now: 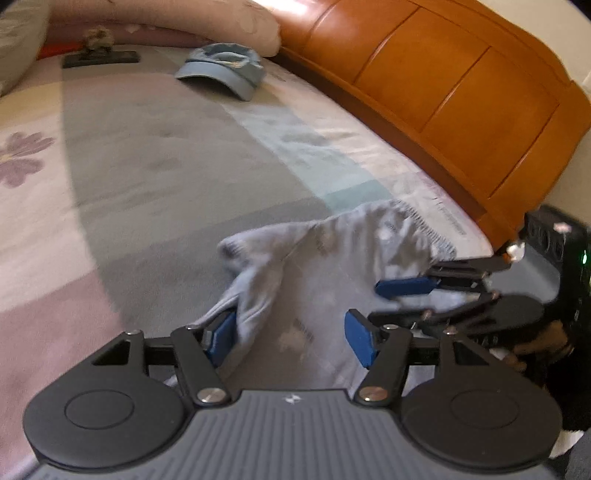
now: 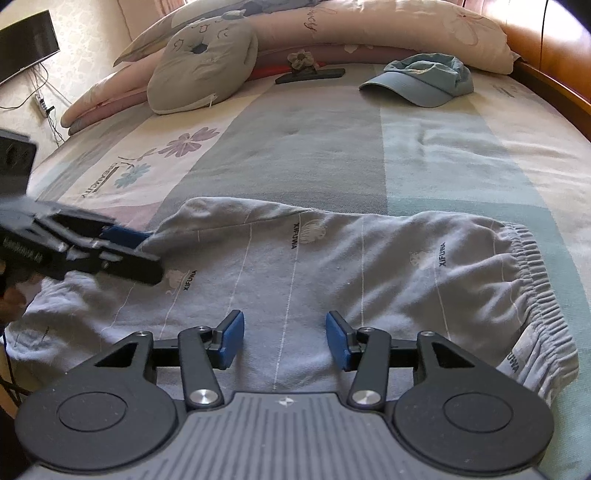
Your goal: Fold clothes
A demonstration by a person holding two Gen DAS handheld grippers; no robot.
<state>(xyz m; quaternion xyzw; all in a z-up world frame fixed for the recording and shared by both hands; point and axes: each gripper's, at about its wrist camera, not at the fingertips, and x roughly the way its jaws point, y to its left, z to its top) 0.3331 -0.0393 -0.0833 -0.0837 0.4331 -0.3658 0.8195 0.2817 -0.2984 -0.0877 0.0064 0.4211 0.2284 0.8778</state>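
A pale grey-blue pair of trousers (image 2: 332,258) with an elastic waistband (image 2: 532,266) at the right lies spread on the bed. My right gripper (image 2: 285,338) stands open just over its near edge, with flat cloth showing between the blue pads and nothing pinched. My left gripper (image 2: 147,254) is at the garment's left end. In the left wrist view the trousers (image 1: 332,247) look bunched, and a fold hangs against the left pad of my open left gripper (image 1: 291,339). The right gripper (image 1: 380,302) reaches in from the right, jaws apart over the cloth.
A blue cap (image 2: 424,81) lies at the far side of the bedsheet (image 2: 314,155), by long pillows (image 2: 369,26), a grey cushion (image 2: 203,66) and a flat black object (image 2: 310,75). An orange wooden headboard (image 1: 443,81) bounds the right. A hand (image 1: 546,343) holds the right gripper.
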